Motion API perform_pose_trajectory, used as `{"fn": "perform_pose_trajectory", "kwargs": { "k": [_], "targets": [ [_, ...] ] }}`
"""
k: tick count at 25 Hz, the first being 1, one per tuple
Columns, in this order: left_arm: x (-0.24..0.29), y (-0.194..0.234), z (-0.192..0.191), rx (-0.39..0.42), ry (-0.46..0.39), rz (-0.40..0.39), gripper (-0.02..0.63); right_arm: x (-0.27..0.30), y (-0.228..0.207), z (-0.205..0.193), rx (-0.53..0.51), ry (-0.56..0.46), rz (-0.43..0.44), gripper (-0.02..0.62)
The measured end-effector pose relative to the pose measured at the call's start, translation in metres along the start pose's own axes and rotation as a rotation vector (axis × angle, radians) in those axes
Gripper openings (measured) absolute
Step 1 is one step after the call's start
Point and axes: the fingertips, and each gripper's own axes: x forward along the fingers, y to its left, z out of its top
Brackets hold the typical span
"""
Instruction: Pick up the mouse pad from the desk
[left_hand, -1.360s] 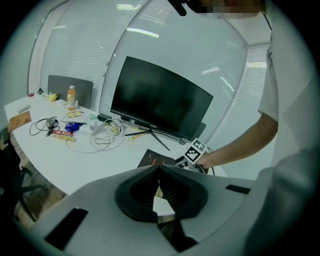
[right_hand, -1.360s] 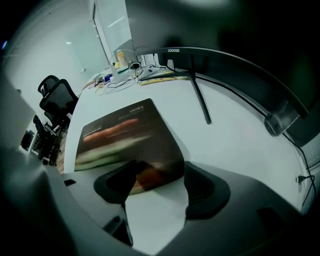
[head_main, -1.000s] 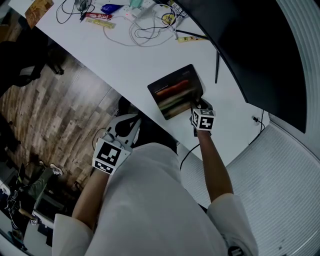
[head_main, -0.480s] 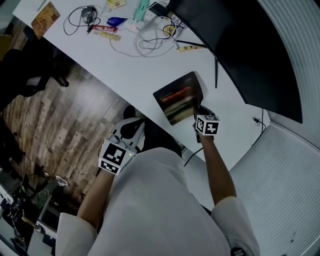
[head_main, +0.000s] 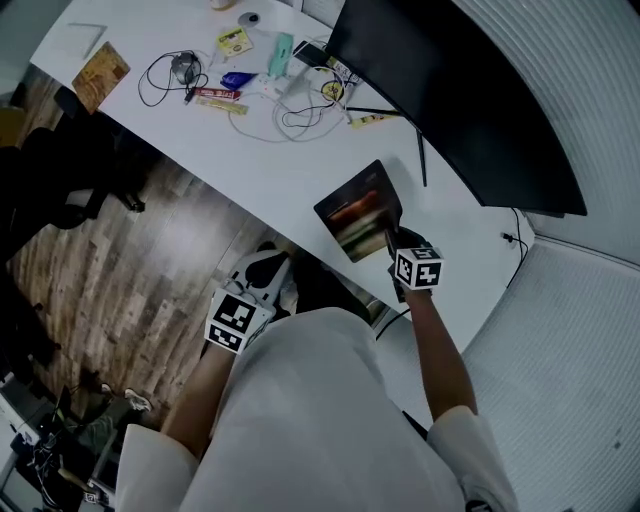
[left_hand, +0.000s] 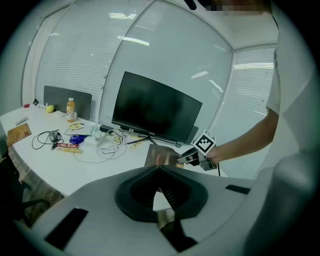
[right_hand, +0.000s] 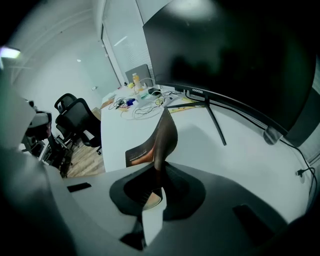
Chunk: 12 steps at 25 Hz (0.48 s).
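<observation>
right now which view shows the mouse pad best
Head view: the whole mouse pad shows, one edge pinched by the right tool. The right gripper view shows it edge-on, curled; the left gripper view, small and distant.

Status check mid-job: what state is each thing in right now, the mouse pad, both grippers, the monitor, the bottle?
mouse pad: pinched at one edge, bent, tilted up off the desk.
right gripper: shut on the mouse pad.
left gripper: shut, empty, away from the desk.
monitor: screen dark.
bottle: upright on the desk.
</observation>
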Motion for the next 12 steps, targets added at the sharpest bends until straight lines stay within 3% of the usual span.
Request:
{"fn": "perform_pose_trajectory", "kwargs": {
  "k": [12],
  "targets": [
    [-0.033,0.008,-0.006,0.061,-0.021,-0.060,0.018,-0.046,0.056,0.019,0.022,-0.132,-0.002,0.048]
  ]
}}
